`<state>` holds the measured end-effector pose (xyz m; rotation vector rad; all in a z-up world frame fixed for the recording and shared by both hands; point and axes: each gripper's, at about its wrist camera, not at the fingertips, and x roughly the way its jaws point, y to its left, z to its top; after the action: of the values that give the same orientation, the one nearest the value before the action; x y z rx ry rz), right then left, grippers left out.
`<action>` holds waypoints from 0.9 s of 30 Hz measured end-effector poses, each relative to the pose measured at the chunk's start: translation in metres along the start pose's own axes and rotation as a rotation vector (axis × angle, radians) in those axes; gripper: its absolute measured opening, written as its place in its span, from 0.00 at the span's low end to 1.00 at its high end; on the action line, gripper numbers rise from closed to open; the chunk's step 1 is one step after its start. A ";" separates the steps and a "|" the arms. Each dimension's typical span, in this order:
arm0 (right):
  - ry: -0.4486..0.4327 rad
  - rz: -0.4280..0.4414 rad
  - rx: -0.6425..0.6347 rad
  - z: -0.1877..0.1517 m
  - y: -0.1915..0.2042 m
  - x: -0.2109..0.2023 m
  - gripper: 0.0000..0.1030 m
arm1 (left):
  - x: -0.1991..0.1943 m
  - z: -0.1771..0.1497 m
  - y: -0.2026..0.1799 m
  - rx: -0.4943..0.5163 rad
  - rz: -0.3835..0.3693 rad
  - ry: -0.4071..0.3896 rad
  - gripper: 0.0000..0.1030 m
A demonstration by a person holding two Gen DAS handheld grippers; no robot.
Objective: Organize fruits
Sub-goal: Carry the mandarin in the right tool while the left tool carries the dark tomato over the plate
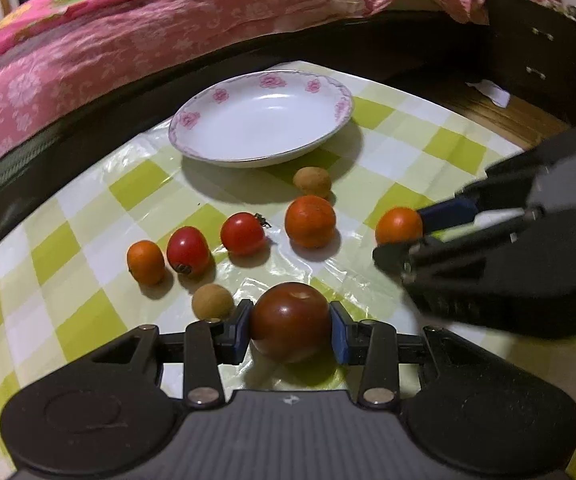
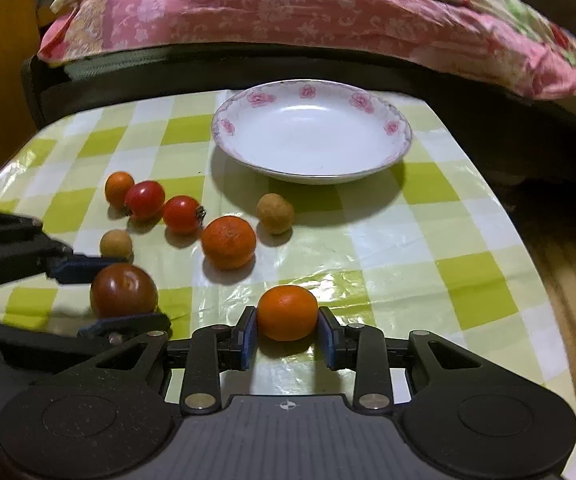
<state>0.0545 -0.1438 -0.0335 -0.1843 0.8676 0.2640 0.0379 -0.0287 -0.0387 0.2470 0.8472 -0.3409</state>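
A: Fruit lies scattered on a bench under a green-and-white checked cover, in front of an empty flower-rimmed plate. Both sets of tongs are closed on a piece each. The left tongs clasp a dark brown-red tomato across its widest part, and the right tongs grip a small orange citrus the same way. Both fruits sit low, at or just above the cover; whether they touch it I cannot tell.

B: How will they handle?

A: By my reading, light but delicate. The dark tomato is glossy and smooth, so likely slippery, with thin skin that bruises or splits under a hard squeeze. The citrus has a matte, faintly pitted rind, probably firmer and kinder to the pads. Holding at the widest girth, as now, looks the safest place for round fruit that could squirt out.

B: What else waits?

A: Between the tongs and the plate: a larger orange citrus, two shiny red cherry tomatoes side by side, one with a dried stalk, a little orange fruit touching the far tomato, and two dull tan, rough-skinned balls that may be longans. One lies near the plate, the other just beside the left tongs. Pink floral bedding fills the background.
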 end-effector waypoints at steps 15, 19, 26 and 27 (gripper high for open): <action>-0.009 0.023 0.063 0.022 -0.002 -0.006 0.27 | -0.009 0.024 0.012 -0.130 0.108 0.041 0.45; -0.020 0.023 0.073 0.022 -0.005 -0.011 0.27 | -0.012 0.031 0.009 -0.123 0.123 0.034 0.45; -0.029 0.022 0.117 0.026 -0.014 -0.014 0.27 | -0.013 0.042 0.007 -0.108 0.124 0.016 0.45; -0.031 0.022 0.124 0.027 -0.015 -0.014 0.27 | -0.012 0.043 0.008 -0.112 0.121 0.014 0.45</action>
<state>0.0699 -0.1528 -0.0053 -0.0546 0.8528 0.2324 0.0627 -0.0339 -0.0012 0.1955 0.8583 -0.1787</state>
